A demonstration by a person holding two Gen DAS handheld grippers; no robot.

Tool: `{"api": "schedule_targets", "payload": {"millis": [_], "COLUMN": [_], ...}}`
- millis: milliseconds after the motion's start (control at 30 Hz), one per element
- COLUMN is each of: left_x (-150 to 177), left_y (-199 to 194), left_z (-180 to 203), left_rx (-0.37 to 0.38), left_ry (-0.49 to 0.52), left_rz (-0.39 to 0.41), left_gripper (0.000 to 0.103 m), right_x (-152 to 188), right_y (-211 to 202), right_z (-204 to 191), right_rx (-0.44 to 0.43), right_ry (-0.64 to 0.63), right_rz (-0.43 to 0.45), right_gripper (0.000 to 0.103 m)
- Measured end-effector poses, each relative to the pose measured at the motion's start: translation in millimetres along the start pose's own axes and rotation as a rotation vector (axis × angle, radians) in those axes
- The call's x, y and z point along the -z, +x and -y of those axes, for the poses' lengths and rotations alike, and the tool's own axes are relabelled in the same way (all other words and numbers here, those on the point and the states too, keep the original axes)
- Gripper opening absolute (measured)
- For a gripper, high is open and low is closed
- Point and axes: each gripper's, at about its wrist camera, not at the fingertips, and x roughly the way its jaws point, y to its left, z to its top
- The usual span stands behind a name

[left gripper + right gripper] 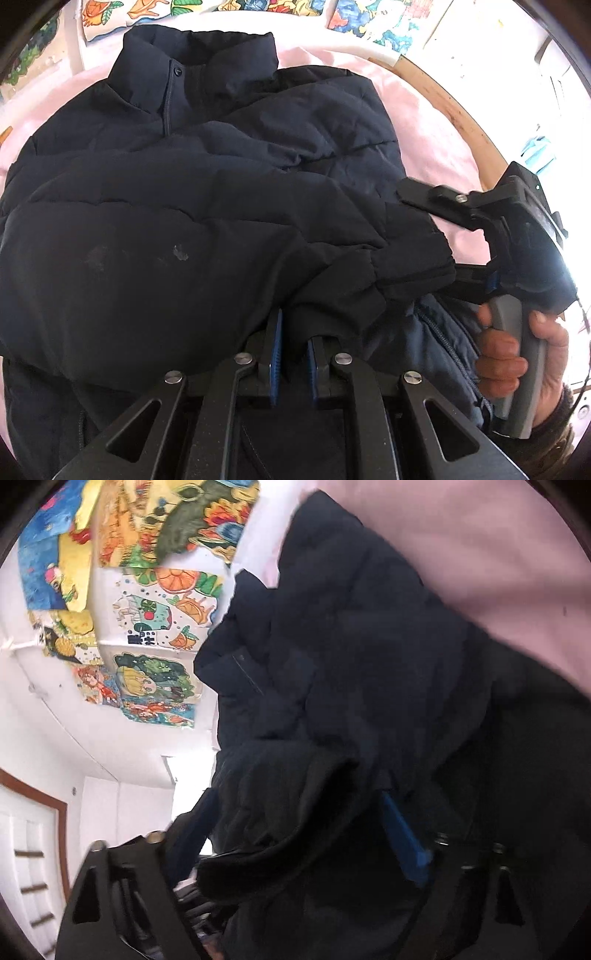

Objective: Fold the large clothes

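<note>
A dark navy puffer jacket (192,192) lies spread on a pink sheet, collar (199,51) at the far side. One sleeve is folded across the body, and its cuff (417,258) points to the right. At the bottom of the left wrist view my left gripper (295,332) is shut, pinching a fold of the jacket between its blue pads. My right gripper (432,236) comes in from the right with the cuff filling the space between its jaws. In the right wrist view dark fabric (351,701) bunches against one blue pad (402,834) and hides the other finger.
The pink sheet (424,122) covers a bed with a curved wooden edge (461,118) on the right. A person's hand (502,354) grips the right gripper's grey handle. Colourful drawings (162,605) hang on the white wall. A white door (29,849) stands beyond.
</note>
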Motion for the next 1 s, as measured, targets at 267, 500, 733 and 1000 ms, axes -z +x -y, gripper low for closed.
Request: {"api": "schedule_targets", "payload": {"millis": [267,500,733,1000], "left_x": [20.2,46.9,28.0,41.6], "left_y": [-20.4,-82.3,-123.4,-86.6], "left_z": [2.9,-24.4,-122.0,-244.0], "left_rx": [0.083,0.083,-0.286,-0.315], "left_ry": [0.110,0.082,-0.218,-0.564], "left_rz": [-0.039,0.110,0.305,0.194], "left_gripper": [0.034,0.080,0.080,0.080], "right_x": [6.8,-5.2,-32.8,-46.0], "right_y": [-12.5,-43.1,-55.0,-22.2], "right_z": [-19.3,-71.3,-118.4,-97.3], "right_rx": [0.132,0.147,0.328,0.598], "right_ry": [-0.115,-0.372,-0.635,-0.672], "right_rz": [0.053,0.180,0.333,0.315], "right_gripper": [0.008,0.006,0.006,0.006]}}
